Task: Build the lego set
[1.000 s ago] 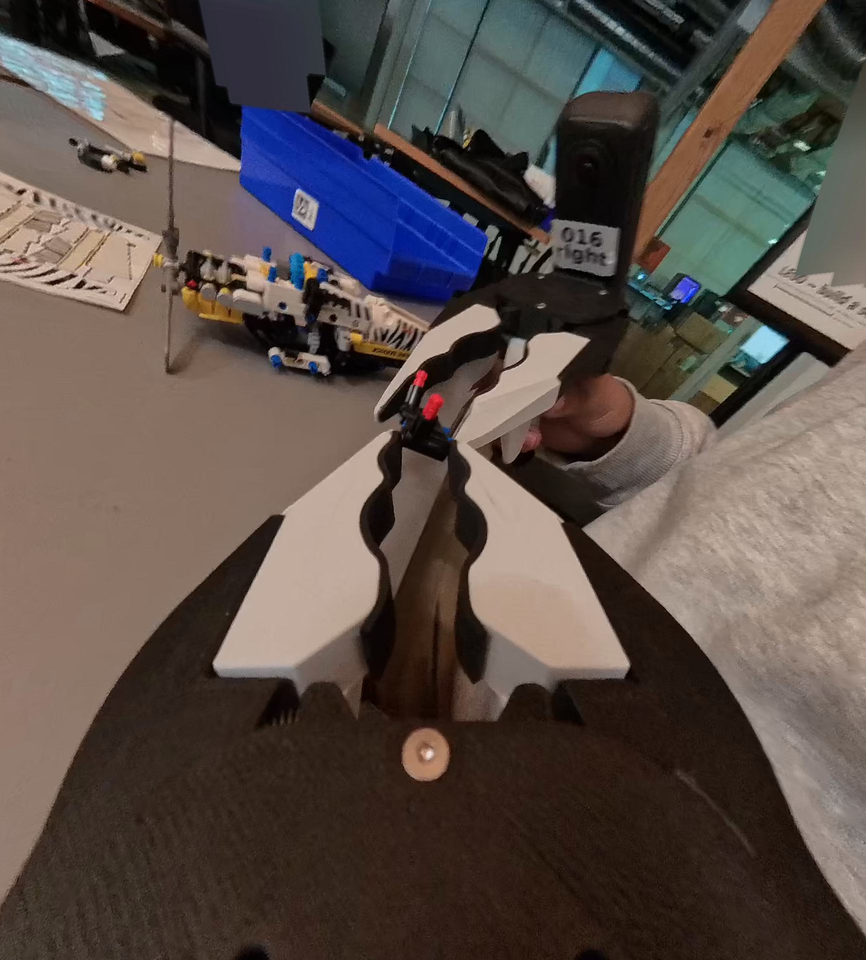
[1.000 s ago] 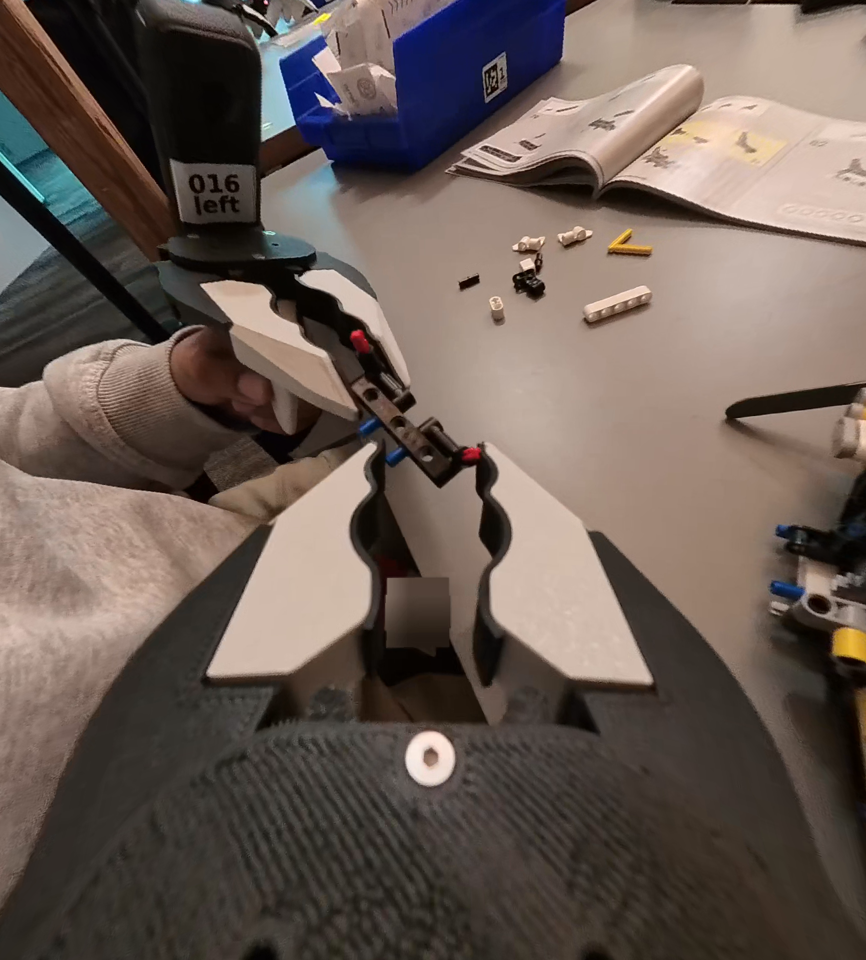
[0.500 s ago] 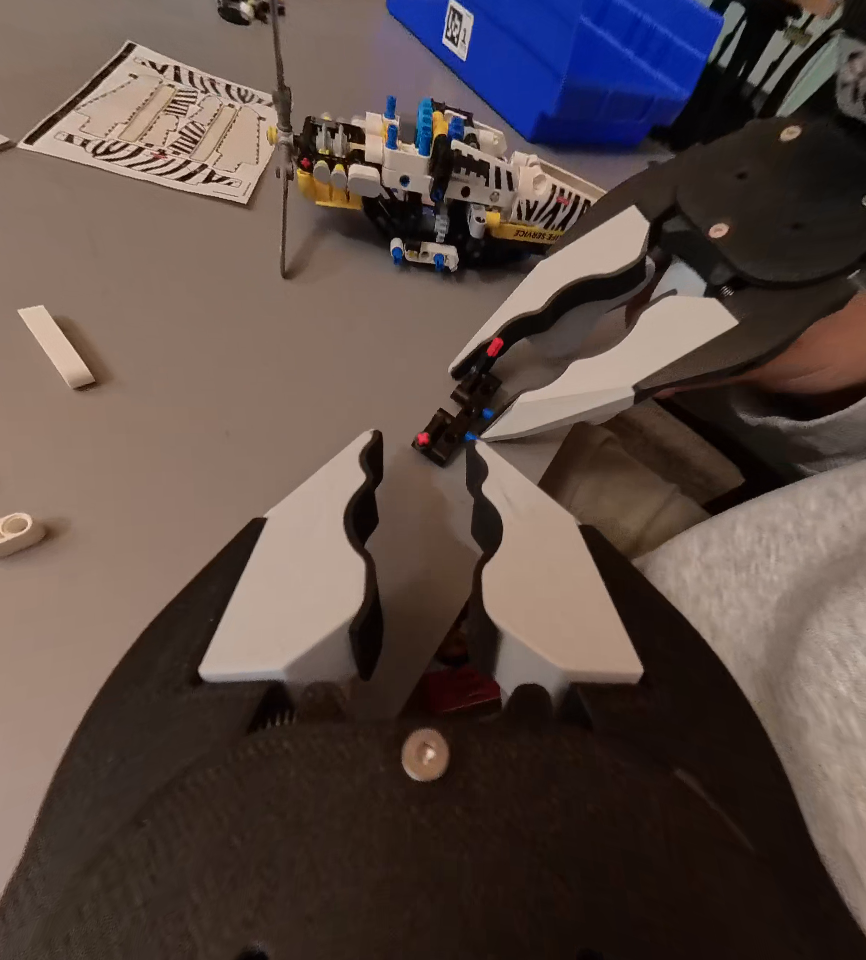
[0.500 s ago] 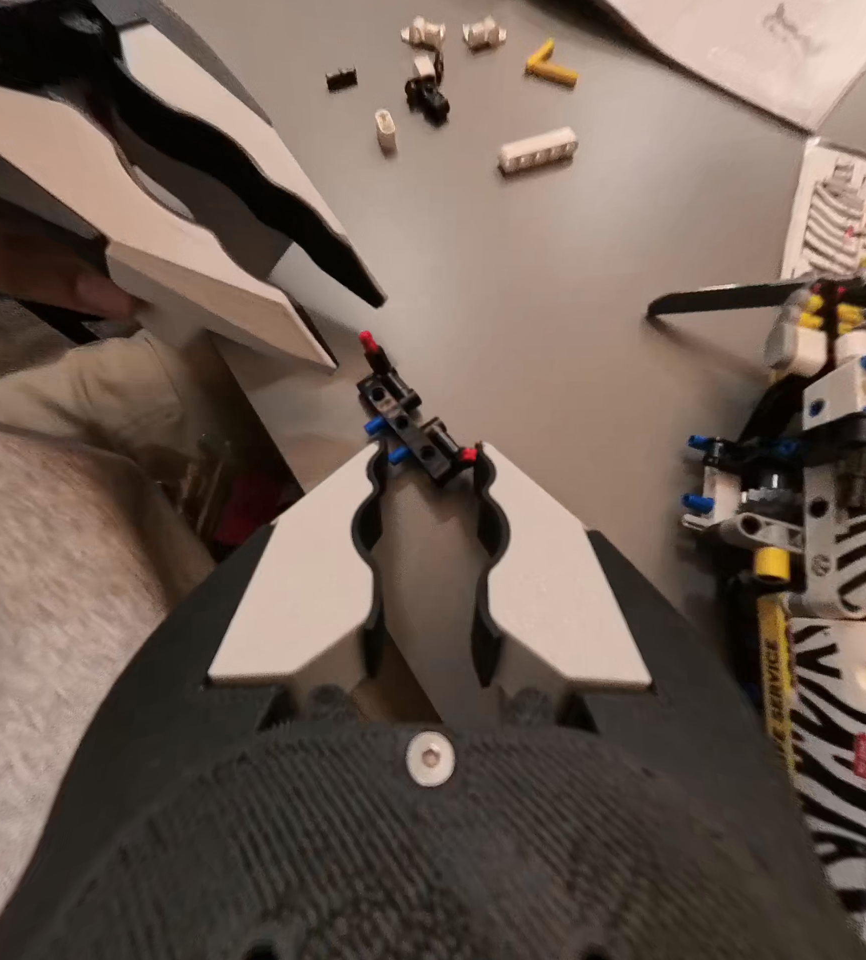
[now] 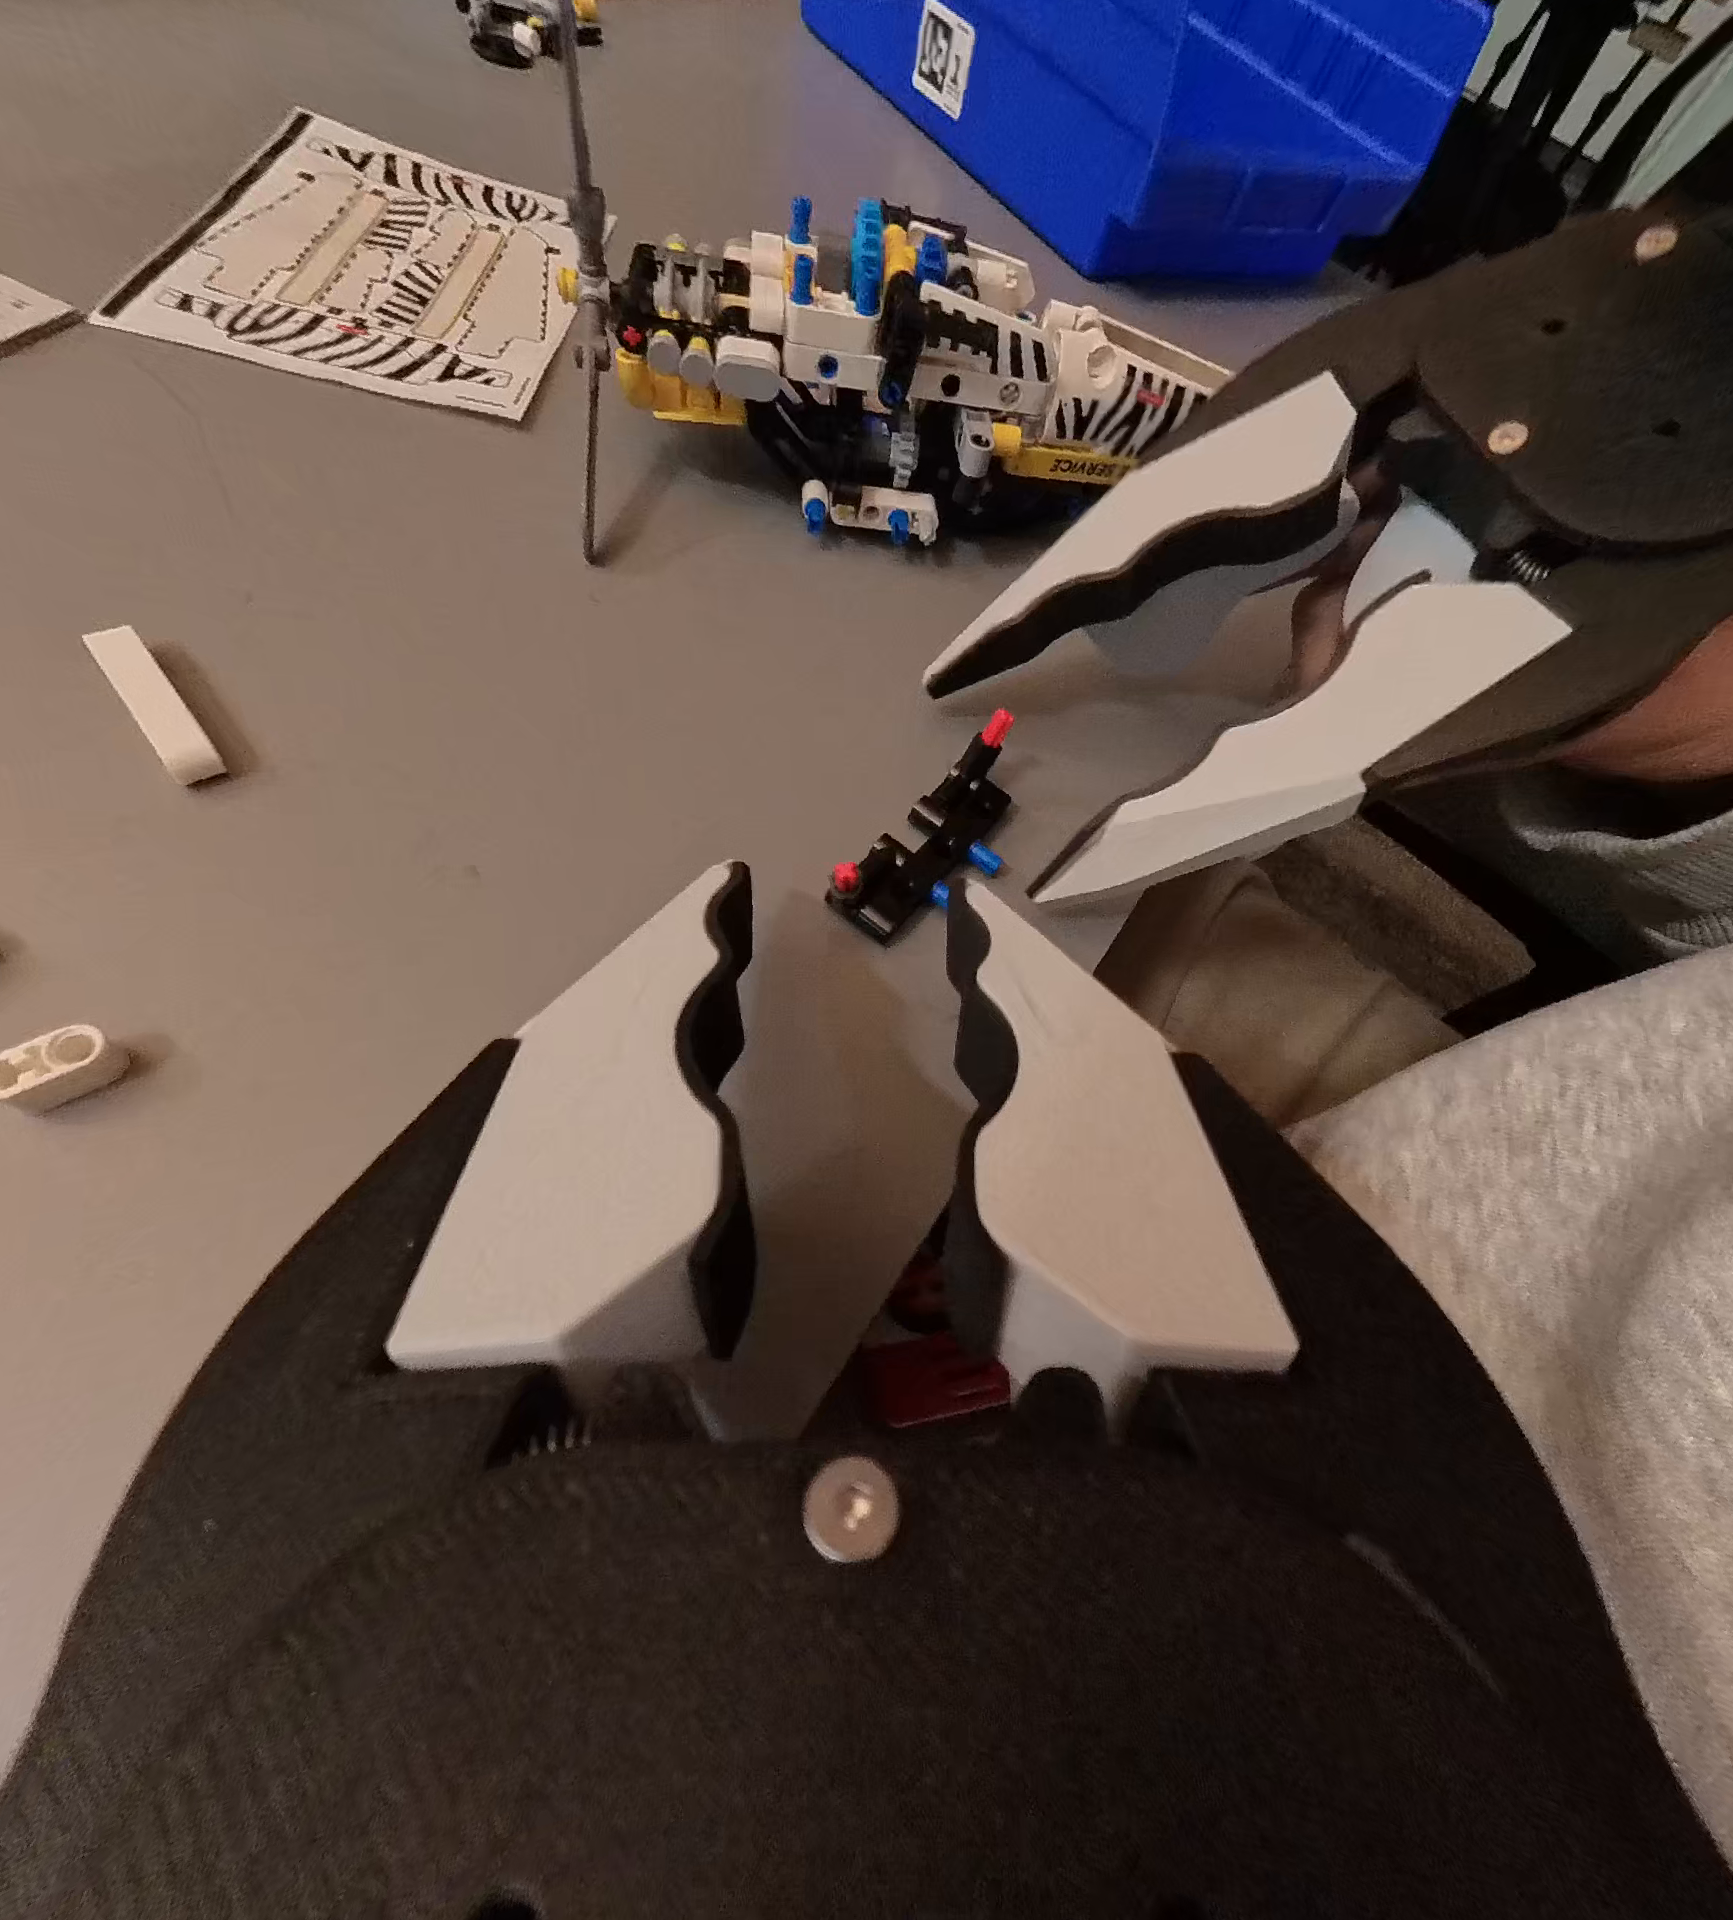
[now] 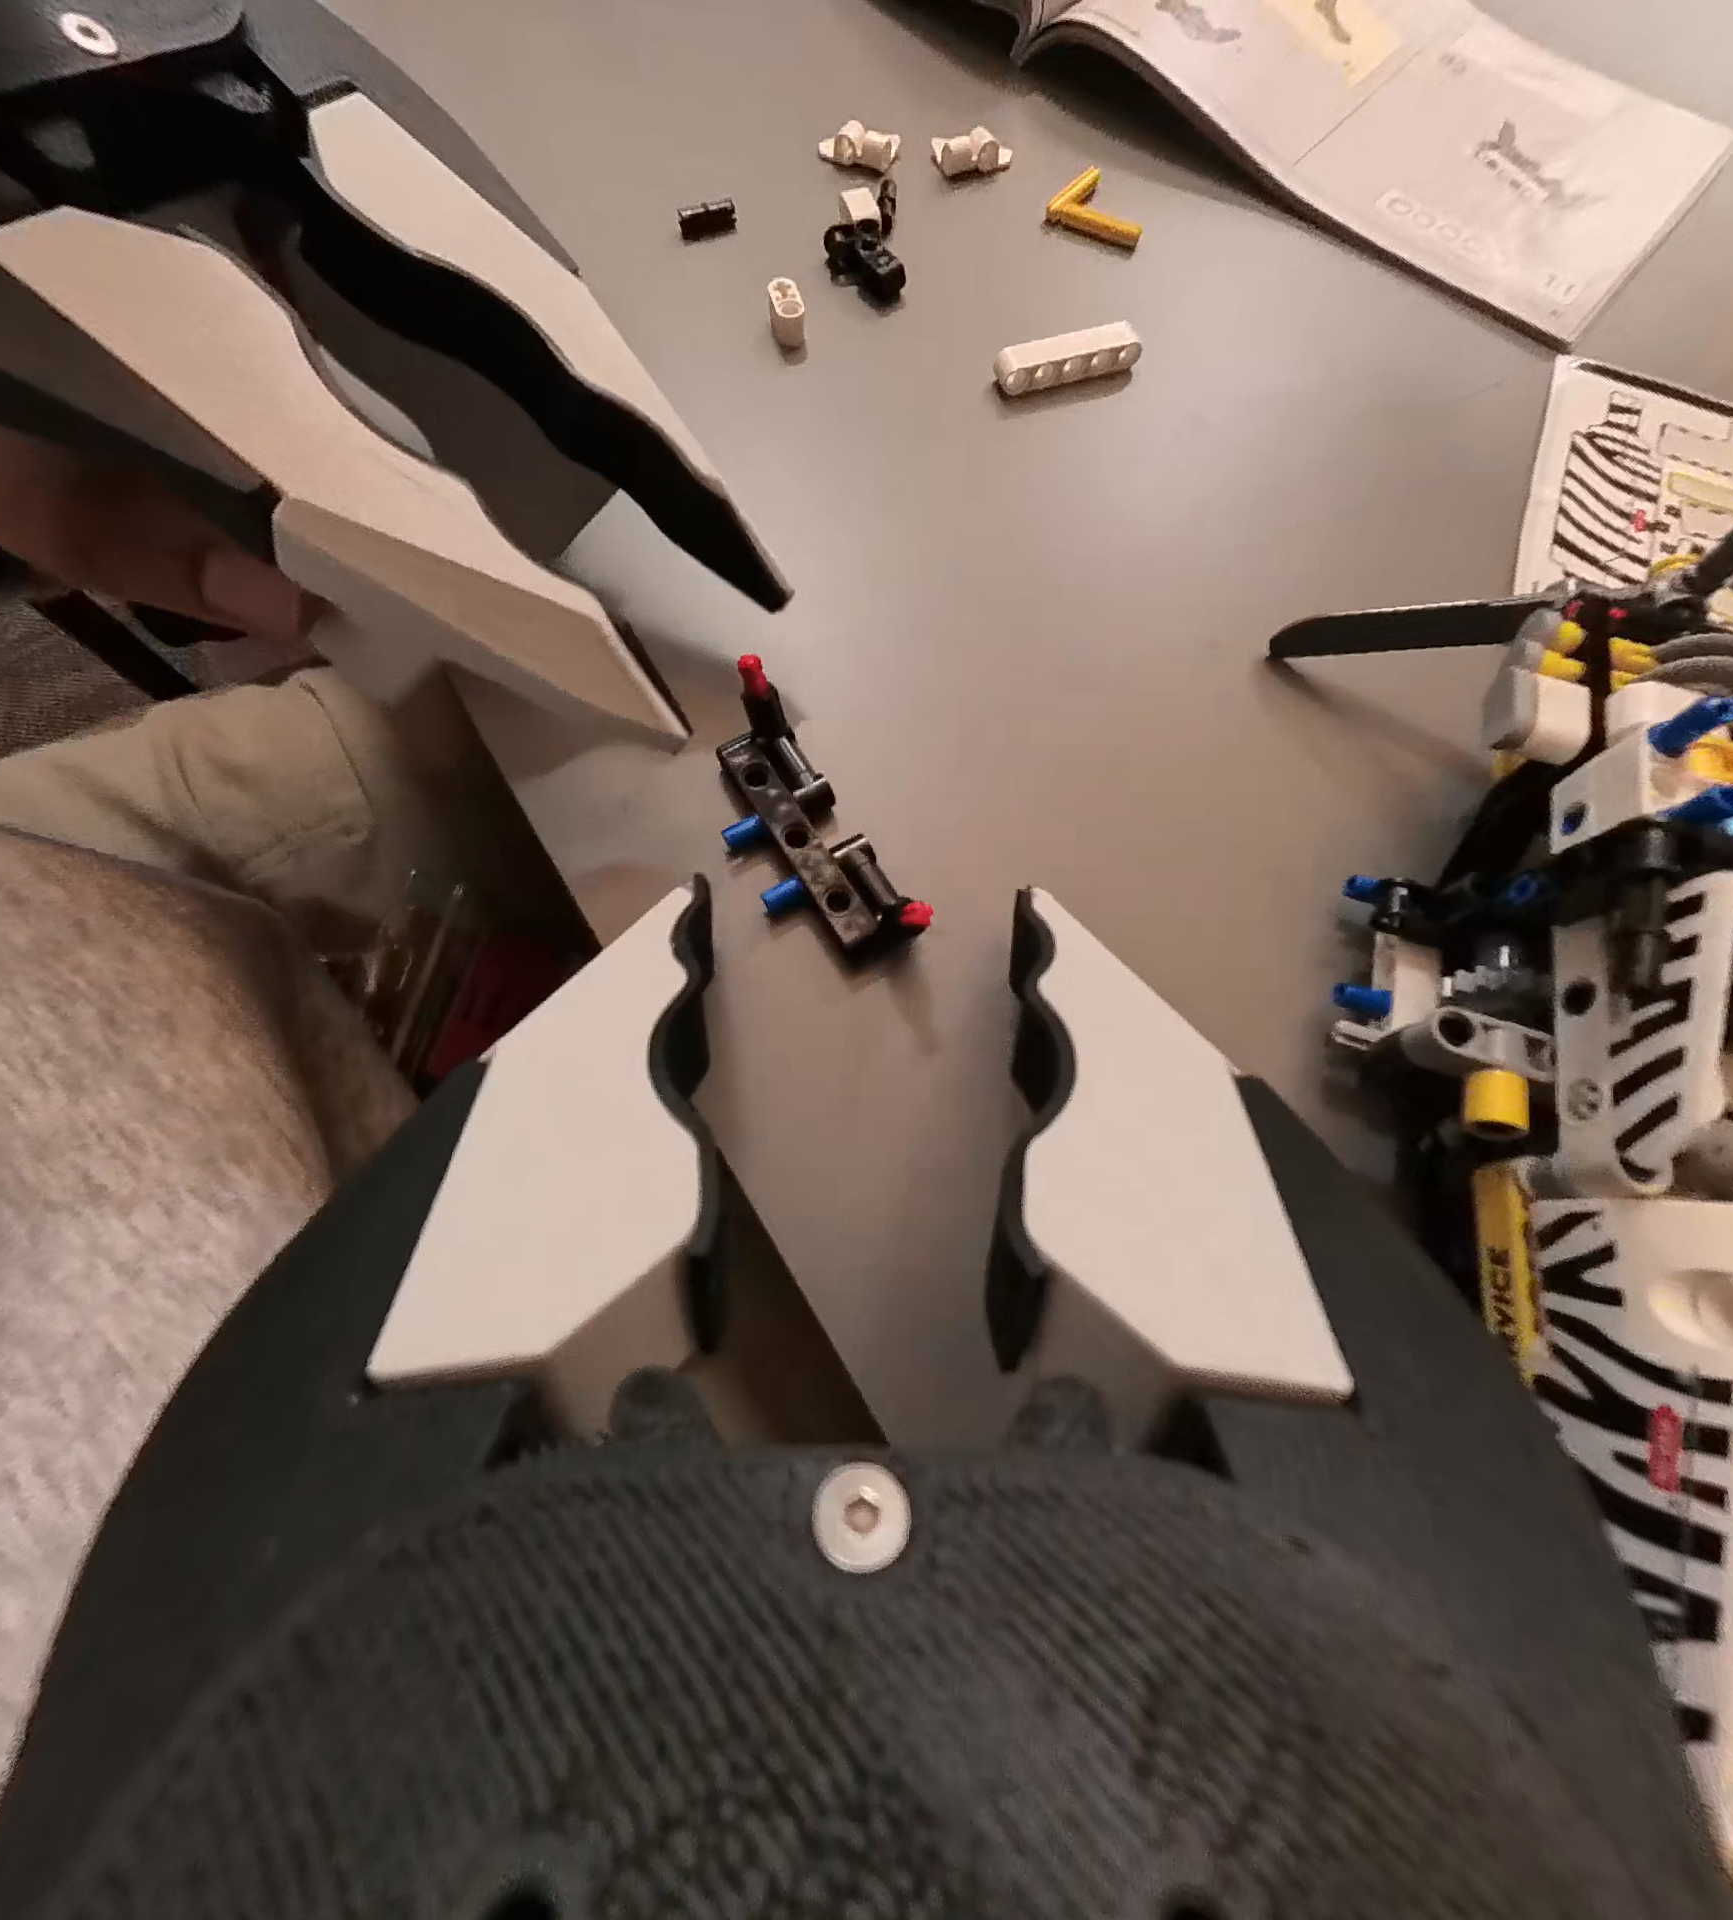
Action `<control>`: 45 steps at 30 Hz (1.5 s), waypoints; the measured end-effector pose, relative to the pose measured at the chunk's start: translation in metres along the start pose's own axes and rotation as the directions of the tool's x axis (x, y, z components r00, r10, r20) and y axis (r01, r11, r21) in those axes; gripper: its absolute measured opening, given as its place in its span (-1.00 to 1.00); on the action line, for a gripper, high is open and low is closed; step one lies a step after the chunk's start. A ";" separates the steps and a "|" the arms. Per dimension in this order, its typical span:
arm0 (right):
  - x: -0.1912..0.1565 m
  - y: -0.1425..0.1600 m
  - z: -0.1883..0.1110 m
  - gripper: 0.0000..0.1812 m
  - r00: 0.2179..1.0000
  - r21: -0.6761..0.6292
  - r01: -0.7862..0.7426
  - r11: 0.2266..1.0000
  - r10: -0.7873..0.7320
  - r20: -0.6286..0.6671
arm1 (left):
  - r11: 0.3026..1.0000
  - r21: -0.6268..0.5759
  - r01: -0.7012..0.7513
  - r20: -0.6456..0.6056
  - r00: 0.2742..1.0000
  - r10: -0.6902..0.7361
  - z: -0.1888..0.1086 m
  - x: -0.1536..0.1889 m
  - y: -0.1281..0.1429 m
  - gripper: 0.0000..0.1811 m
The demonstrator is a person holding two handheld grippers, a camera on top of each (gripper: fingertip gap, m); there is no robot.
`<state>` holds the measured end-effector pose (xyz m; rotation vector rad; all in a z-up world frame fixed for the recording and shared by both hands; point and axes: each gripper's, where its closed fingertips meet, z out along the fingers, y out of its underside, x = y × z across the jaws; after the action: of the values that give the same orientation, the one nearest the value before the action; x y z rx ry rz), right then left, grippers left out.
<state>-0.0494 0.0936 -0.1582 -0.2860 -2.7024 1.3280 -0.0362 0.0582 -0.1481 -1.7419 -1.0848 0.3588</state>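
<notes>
A small black beam assembly with red and blue pins lies loose on the grey table near its front edge; it also shows in the right wrist view. My left gripper is open and empty, with the assembly just past its right fingertip. My right gripper is open and empty, with the assembly just ahead between its tips. Each gripper shows in the other's view, left and right, on opposite sides of the assembly. The zebra-striped helicopter model stands farther back, and at the right in the right wrist view.
A blue bin stands behind the model. A sticker sheet and an open instruction booklet lie on the table. Loose parts include a white beam, a yellow angle piece and a white connector. The person's lap is at the table edge. Between my left fingertips and the white connector there is roughly 11 cm. My right wrist view looks at it from another angle.
Both grippers held the black assembly in the air. They came down to the table, the left opened first, then the right opened. The assembly now lies on the table.
</notes>
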 end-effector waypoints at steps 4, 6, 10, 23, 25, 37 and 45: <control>-0.002 0.006 0.002 -0.34 1.000 -0.006 -0.007 1.000 0.007 0.000 | 0.997 0.056 0.054 0.001 0.999 -0.054 -0.010 -0.009 -0.008 -0.60; -0.003 0.006 0.003 -0.32 1.000 0.011 -0.007 1.000 0.007 -0.005 | 0.991 0.102 0.089 0.017 0.996 -0.092 -0.018 -0.018 -0.014 -0.58; -0.003 0.004 0.003 -0.29 1.000 0.031 -0.004 1.000 0.004 -0.006 | 0.957 0.225 0.181 0.041 0.980 -0.195 -0.041 -0.039 -0.029 -0.54; 0.002 -0.053 -0.030 -0.28 0.986 0.323 0.086 0.943 -0.033 -0.165 | 0.916 0.391 -0.088 0.526 0.838 -0.144 -0.144 -0.109 -0.061 -1.00; 0.001 -0.057 -0.031 -0.32 0.983 0.354 0.082 0.932 -0.018 -0.180 | 0.920 0.387 -0.060 0.518 0.839 -0.163 -0.147 -0.110 -0.060 -1.00; -0.029 -0.087 -0.021 -1.00 0.993 0.486 -0.049 0.873 0.095 -0.071 | 0.867 0.474 0.156 0.239 0.924 -0.297 -0.108 -0.083 -0.055 -0.72; -0.054 -0.096 -0.008 -1.00 0.998 0.480 0.033 0.877 -0.001 -0.068 | 0.880 0.471 0.068 0.285 0.932 -0.224 -0.105 -0.074 -0.062 -0.34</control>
<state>-0.0066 0.0310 -0.0785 -0.2449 -2.2114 1.8832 -0.0377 -0.0579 -0.0660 -1.1944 -1.2459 0.7674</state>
